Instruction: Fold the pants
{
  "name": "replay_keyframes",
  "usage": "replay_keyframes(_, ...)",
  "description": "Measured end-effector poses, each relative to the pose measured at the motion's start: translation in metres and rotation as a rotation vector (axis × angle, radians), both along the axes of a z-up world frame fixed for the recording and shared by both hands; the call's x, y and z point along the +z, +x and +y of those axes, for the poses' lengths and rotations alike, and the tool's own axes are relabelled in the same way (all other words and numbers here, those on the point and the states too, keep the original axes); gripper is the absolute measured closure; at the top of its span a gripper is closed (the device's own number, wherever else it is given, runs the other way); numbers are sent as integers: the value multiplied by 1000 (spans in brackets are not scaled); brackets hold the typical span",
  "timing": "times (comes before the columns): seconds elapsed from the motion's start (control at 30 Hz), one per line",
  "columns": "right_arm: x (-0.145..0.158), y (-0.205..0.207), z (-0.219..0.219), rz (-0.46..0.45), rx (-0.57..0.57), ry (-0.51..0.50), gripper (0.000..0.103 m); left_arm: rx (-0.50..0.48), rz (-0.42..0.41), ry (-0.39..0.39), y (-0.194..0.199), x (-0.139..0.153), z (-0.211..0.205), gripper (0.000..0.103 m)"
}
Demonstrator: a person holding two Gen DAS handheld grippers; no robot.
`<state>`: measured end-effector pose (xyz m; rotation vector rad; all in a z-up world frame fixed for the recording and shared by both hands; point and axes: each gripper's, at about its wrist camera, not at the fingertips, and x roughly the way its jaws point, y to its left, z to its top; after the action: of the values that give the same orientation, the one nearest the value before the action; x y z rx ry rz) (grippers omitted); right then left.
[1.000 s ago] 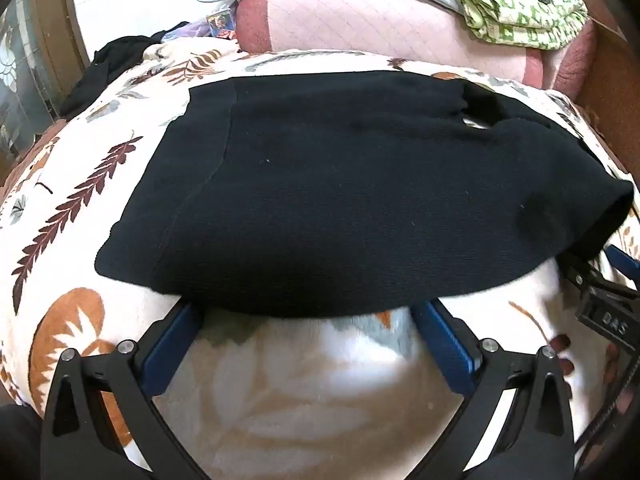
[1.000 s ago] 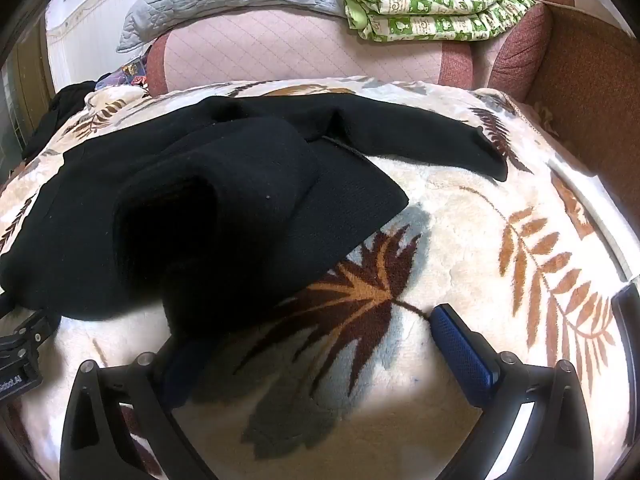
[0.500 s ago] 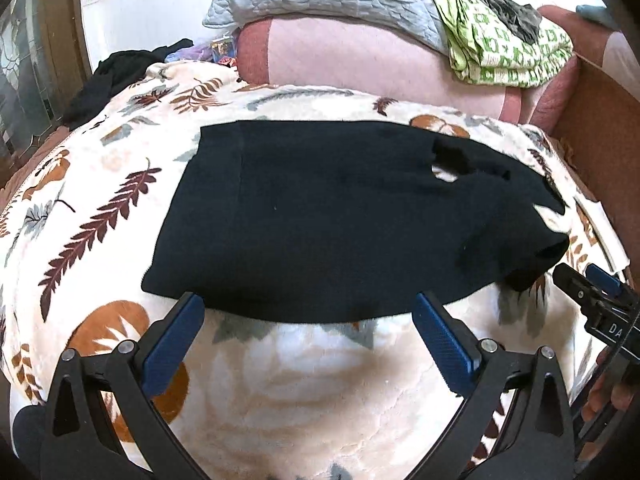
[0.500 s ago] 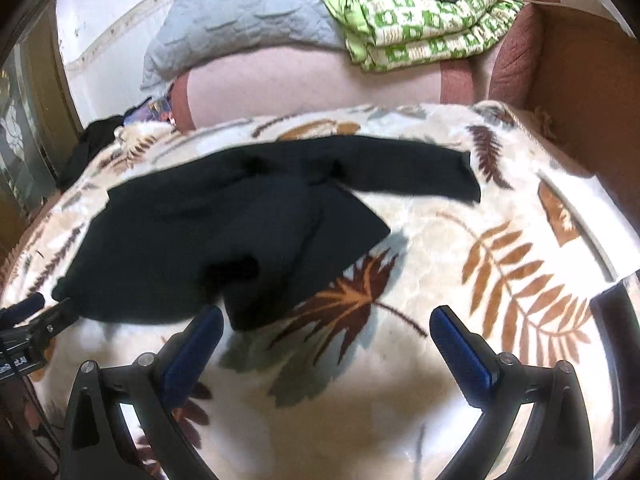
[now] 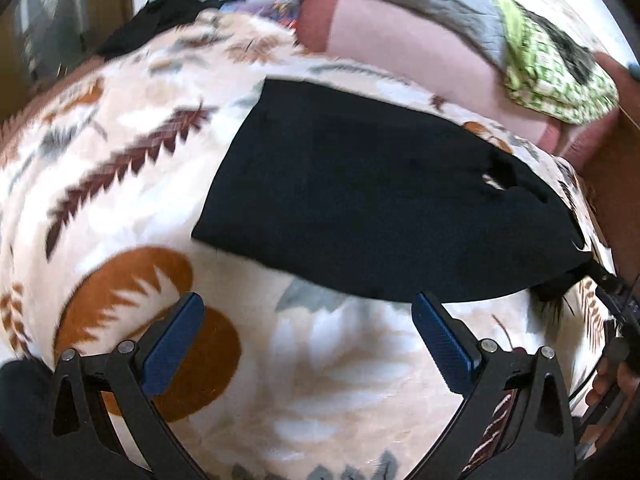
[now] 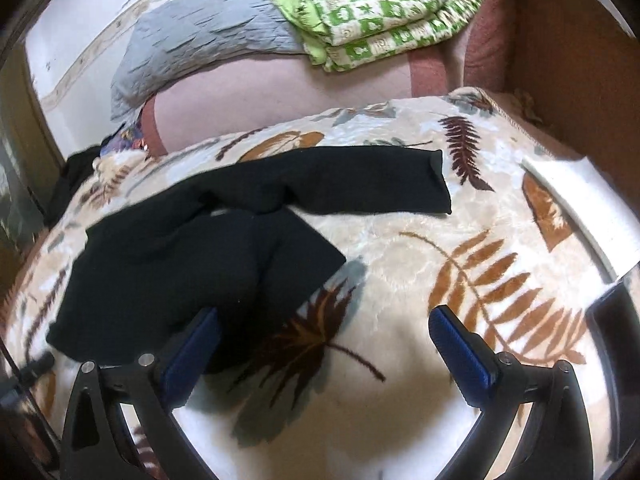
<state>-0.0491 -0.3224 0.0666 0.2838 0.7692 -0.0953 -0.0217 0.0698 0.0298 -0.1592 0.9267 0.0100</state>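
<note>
Bed covered by a cream leaf-print blanket (image 6: 460,248), black pants (image 6: 192,256) lying partly folded on it, pink bolster (image 6: 280,96) along its far edge

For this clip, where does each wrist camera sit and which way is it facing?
Left wrist: on the left gripper, jaws open, looking across the leaf-print blanket at the black pants; a hand shows at right.
Right wrist: on the right gripper, jaws open, facing the pants and one straight leg.
Shared: pants, blanket, green quilt, pink bolster.
</note>
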Motion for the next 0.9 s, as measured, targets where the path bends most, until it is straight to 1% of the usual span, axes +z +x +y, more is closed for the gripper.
replay_keyframes(0.03, 2, 2, -2, -10, 5, 27, 1, 7, 26, -35, 2, -2, 2, 0)
replay_keyframes(0.07, 5, 3, -4, -23, 13, 55, 1, 18, 32, -64, 4, -5, 5, 0)
replay_keyframes(0.17, 11, 3, -8, -56, 50, 115, 1, 36, 35, -112, 11, -8, 6, 0)
replay_keyframes(0.23, 15, 1, -14, -73, 88, 179, 1, 34, 48, -140, 17, -10, 5, 0)
replay_keyframes(0.3, 16, -2, -23, -75, 86, 196, 1, 29, 51, -144, 22, -14, 1, 0)
replay_keyframes(0.4, 8, 5, -32, -31, 27, 154, 1, 29, 33, -108, 27, -16, -10, 0)
replay_keyframes(0.47, -3, 19, -32, 12, 25, 120, 7, 15, 27, -108, 32, -15, -15, 0)
replay_keyframes(0.5, -9, 25, -30, 31, 24, 105, 12, 14, 28, -110, 35, -15, -16, 0)
replay_keyframes(0.53, -18, 35, -27, 58, 17, 86, 21, 16, 29, -114, 38, -15, -17, 0)
replay_keyframes(0.57, -26, 43, -26, 81, 14, 84, 25, 20, 33, -123, 41, -14, -17, 0)
replay_keyframes(0.6, -32, 49, -26, 95, 14, 111, 34, 21, 33, -131, 43, -14, -17, 0)
replay_keyframes(0.63, -36, 53, -26, 86, 11, 141, 38, 22, 31, -148, 45, -13, -15, 0)
replay_keyframes(0.67, -36, 54, -24, 60, 13, 146, 43, 22, 33, -160, 47, -14, -13, 0)
replay_keyframes(0.7, -36, 57, -20, 47, 35, 158, 67, 23, 31, -170, 48, -14, -12, 5)
replay_keyframes(0.73, -39, 61, -15, 64, 62, 175, 91, 27, 23, -169, 49, -13, -10, 13)
replay_keyframes(0.77, -40, 62, -13, 80, 69, 181, 92, 30, 21, -128, 50, -12, -10, 40)
replay_keyframes(0.8, -38, 60, -12, 77, 64, 174, 92, 25, 28, -101, 52, -11, -10, 67)
replay_keyframes(0.83, -34, 54, -13, 66, 60, 174, 93, 17, 37, -92, 53, -11, -9, 76)
replay_keyframes(0.87, -29, 47, -16, 53, 55, 181, 93, 3, 41, -130, 53, -9, -3, 81)
replay_keyframes(0.9, -22, 40, -19, 31, 44, 183, 93, 0, 44, -154, 52, -8, 1, 84)
